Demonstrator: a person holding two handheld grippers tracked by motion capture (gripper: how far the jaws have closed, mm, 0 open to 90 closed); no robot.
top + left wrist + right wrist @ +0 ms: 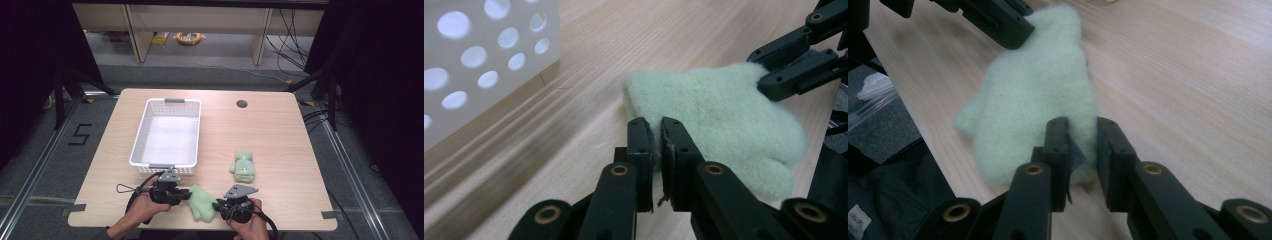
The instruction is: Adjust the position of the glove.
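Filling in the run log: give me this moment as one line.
left gripper shut on mitten | right gripper shut on mitten's other end | second mitten on table | basket empty

A black "5" is marked on the grey floor, left of the frame beside the table; nothing else is legible.

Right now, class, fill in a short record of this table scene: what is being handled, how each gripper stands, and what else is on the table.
Item handled: plain green mitten, near the table's front edge
Left gripper: shut on one edge of the plain green mitten
Right gripper: shut on the opposite end of it
Second mitten: green with a face pattern, lying apart to the right, untouched
Basket: white, perforated, nothing in it, left of centre
Table: light wood, small round hole near the far edge
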